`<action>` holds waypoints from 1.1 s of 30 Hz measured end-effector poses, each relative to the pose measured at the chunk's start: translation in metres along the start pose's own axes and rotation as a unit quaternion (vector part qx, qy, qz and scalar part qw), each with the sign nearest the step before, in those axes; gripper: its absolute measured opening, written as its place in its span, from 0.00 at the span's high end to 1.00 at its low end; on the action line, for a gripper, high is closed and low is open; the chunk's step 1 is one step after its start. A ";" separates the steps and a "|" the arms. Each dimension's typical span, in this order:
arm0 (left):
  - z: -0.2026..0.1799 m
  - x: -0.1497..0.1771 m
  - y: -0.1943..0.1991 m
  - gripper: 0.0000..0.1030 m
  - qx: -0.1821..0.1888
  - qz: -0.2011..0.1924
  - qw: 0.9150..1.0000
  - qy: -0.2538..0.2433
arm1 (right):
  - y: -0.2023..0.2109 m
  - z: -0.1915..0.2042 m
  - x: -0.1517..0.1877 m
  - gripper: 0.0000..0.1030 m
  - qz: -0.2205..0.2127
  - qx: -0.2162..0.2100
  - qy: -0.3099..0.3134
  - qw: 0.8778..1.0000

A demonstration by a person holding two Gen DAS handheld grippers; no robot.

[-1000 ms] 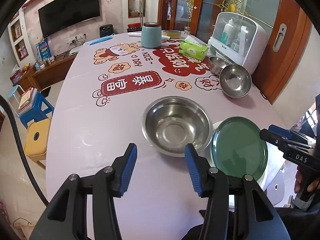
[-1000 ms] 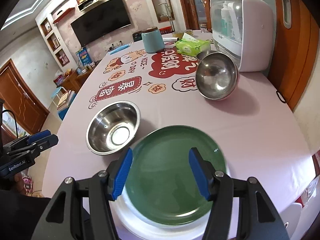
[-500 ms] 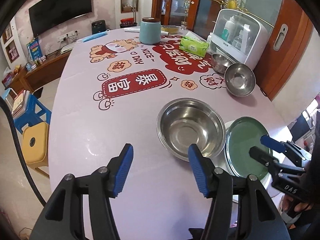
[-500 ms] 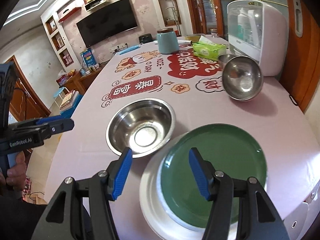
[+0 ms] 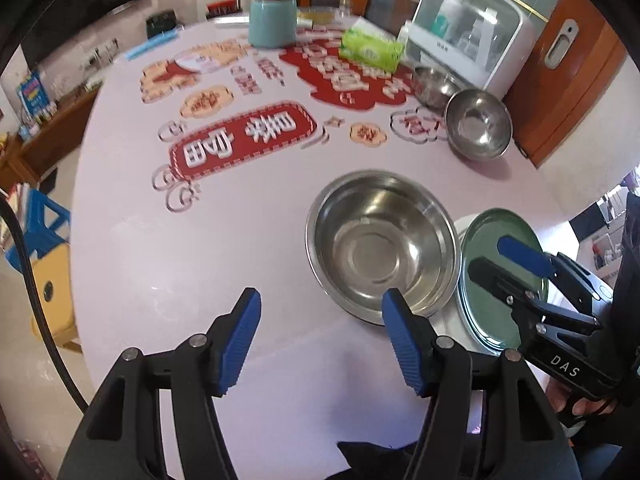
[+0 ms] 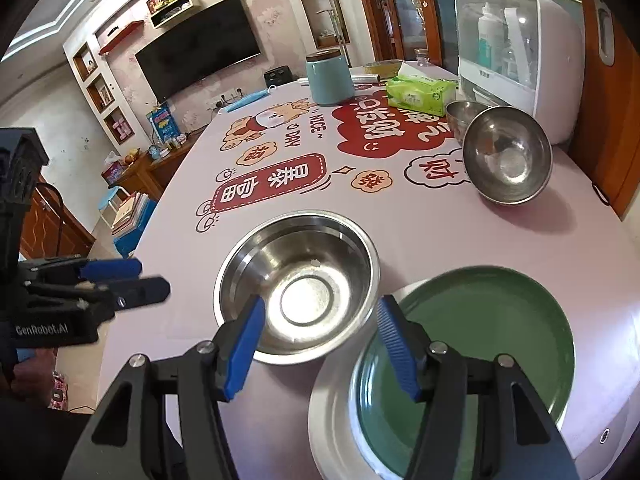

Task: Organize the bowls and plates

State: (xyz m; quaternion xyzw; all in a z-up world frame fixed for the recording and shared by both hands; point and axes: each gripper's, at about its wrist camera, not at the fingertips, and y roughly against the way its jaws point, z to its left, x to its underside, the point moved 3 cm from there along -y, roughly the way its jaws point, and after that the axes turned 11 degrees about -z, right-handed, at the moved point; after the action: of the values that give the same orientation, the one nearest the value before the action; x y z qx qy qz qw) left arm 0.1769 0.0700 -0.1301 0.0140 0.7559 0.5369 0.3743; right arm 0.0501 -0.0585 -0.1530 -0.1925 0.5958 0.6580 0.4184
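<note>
A large steel bowl (image 5: 380, 240) (image 6: 298, 280) sits on the pink table near its front edge. To its right a green plate (image 5: 502, 280) (image 6: 472, 344) lies on a white plate (image 6: 332, 408). A medium steel bowl (image 5: 478, 124) (image 6: 506, 154) stands at the far right, with a smaller steel bowl (image 5: 434, 86) (image 6: 460, 114) behind it. My left gripper (image 5: 320, 336) is open and empty, just left of the large bowl's near rim. My right gripper (image 6: 320, 344) is open and empty, over the large bowl's near rim and the plates' left edge.
A teal canister (image 6: 330, 76), a green tissue pack (image 6: 420, 94) and a white dish cabinet (image 6: 520, 56) stand at the table's far end. A door (image 5: 568, 60) is to the right. A yellow stool (image 5: 48, 284) and a blue stool (image 5: 40, 220) stand left of the table.
Both grippers have moved left and stayed open. The right gripper went from over the green plate to the large bowl's rim. The bowls and plates have not moved.
</note>
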 end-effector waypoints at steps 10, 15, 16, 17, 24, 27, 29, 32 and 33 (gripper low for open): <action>0.009 -0.002 -0.052 0.39 0.010 0.073 0.997 -0.014 | -0.034 -0.002 0.001 0.47 0.021 0.014 -0.009 1.000; 0.013 -0.002 -0.070 0.39 0.020 0.088 0.996 -0.012 | -0.048 -0.001 0.005 0.52 0.035 0.025 -0.005 0.999; 0.014 -0.002 -0.073 0.39 0.025 0.091 0.995 -0.010 | -0.050 -0.001 0.005 0.52 0.032 0.027 -0.004 0.999; 0.014 -0.002 -0.076 0.39 0.028 0.093 0.995 -0.011 | -0.051 -0.002 0.004 0.52 0.030 0.028 -0.004 0.999; 0.011 -0.002 -0.092 0.40 0.036 0.107 0.993 -0.012 | -0.056 -0.011 -0.001 0.58 0.019 0.042 -0.009 0.999; 0.010 -0.002 -0.097 0.45 0.037 0.111 0.993 -0.014 | -0.058 -0.015 -0.003 0.59 0.017 0.048 -0.013 0.999; 0.009 -0.002 -0.100 0.48 0.037 0.116 0.992 -0.013 | -0.059 -0.019 -0.002 0.60 0.018 0.049 -0.022 0.998; 0.009 -0.002 -0.102 0.51 0.040 0.120 0.992 -0.012 | -0.059 -0.021 -0.002 0.63 0.014 0.048 -0.028 0.998; 0.009 -0.002 -0.103 0.54 0.041 0.120 0.992 -0.012 | -0.060 -0.022 -0.001 0.63 0.018 0.048 -0.031 0.998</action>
State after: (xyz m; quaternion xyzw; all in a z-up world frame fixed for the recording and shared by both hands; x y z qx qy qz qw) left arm 0.2227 0.0327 -0.2152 0.1267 0.7654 0.5464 0.3154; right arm 0.0917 -0.0832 -0.1947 -0.1407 0.6170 0.6416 0.4334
